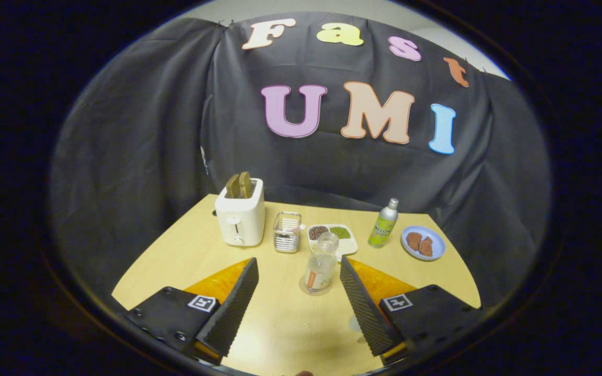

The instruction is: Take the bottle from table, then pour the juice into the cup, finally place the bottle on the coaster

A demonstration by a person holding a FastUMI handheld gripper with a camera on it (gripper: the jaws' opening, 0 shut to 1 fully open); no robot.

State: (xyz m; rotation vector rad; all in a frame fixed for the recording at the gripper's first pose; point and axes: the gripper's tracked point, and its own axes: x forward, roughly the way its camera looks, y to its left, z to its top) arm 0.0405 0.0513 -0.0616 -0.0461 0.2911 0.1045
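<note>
Gripper (298,284) is wide open, nothing between the fingers, so I'm holding nothing right now.

Clear bottle (321,265) stands upright just ahead of the fingers, closer to the right one, on a round coaster (315,289) on the table (280,324). Looks near empty, but I can't tell the liquid level for sure. No cap visible on it as far as I can make out.

Cup: can't positively identify one. The small clear container (287,232) beside the toaster (240,218) is the nearest candidate, but it seems to have something in it, so I'm not calling it.

Other stuff beyond the fingers: a divided tray (333,236) behind the bottle, a green bottle (383,223) to its right, then a blue plate (423,243) with brown pieces on it.

Step call: the bottle is sitting on the coaster and the fingers are off it. That reads as either the very start (approach to grab) or the very end (just placed). One frame won't settle it.

If it's the start: nudge right to centre the bottle between the fingers, advance, close at mid-body. If it's the end: back straight out without clipping the bottle, since the right finger is close to it.
</note>
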